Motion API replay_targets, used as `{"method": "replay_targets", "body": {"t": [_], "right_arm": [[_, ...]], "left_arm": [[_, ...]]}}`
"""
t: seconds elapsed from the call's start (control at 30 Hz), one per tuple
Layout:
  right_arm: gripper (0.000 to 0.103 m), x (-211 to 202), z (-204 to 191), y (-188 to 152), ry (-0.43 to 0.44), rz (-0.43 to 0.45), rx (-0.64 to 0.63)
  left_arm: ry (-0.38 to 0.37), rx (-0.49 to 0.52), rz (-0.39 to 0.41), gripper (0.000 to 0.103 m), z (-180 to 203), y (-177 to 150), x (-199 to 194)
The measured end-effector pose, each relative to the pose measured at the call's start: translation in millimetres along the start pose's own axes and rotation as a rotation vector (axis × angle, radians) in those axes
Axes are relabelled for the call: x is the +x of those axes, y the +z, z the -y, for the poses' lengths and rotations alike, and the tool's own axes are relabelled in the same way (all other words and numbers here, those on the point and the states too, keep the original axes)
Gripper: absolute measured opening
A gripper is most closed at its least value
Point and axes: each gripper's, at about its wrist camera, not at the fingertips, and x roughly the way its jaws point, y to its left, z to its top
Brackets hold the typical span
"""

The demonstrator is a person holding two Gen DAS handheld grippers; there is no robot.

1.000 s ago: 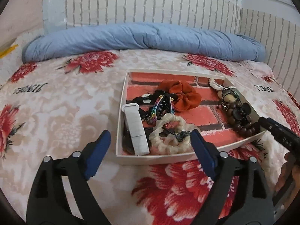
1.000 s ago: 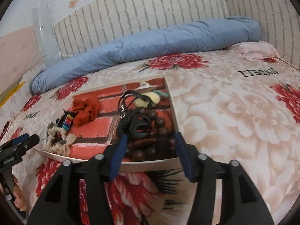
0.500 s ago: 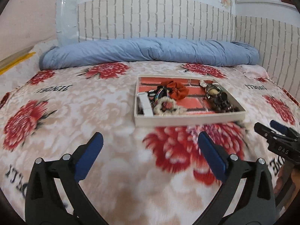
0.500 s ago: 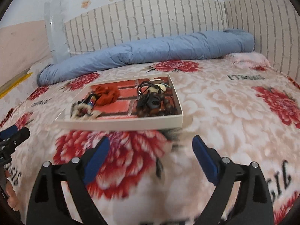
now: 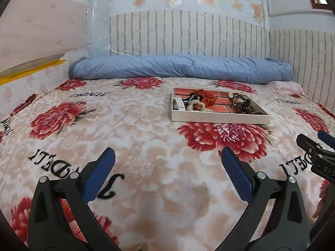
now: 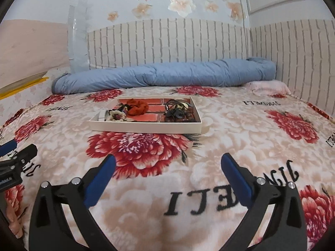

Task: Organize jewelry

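- The one shallow white tray with a brick-print floor [image 5: 219, 119] lies at my 12 o'clock on the bed, holding one rust-orange scrunchie [image 5: 207, 97].
- I read "DAS" on my right gripper [image 5: 318, 144].
- My left gripper [image 5: 167, 163] and the right both gape, holding nothing; a second ago both sat at the tray's edge.
- The floral fleece blanket [image 6: 209, 198] reads "JINGELI".

I see a bed [image 5: 146, 138] spread with a beige blanket [image 6: 230, 129] printed with red flowers and black lettering. A shallow white tray [image 5: 219, 118] of accessories rests on it mid-bed. A rolled blue quilt [image 5: 180, 68] lies along the far edge, with a pink cushion [image 6: 268, 86] beside its right end.
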Motion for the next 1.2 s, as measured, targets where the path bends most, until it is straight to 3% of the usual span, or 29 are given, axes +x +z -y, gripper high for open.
{"method": "replay_targets", "body": {"t": [0.43,1.2], "right_arm": [[0.099,-27.7,4.0,-17.9,-0.005,0.083,0.033],[0.099,-31.8,-0.4,-19.2,-0.019,0.098,0.011]], "left_arm": [[0.064,0.029,0.127,0.098,3.6,-15.9,-34.2],[0.05,0.045,0.125,0.098,5.2,-18.4,-30.9]]}}
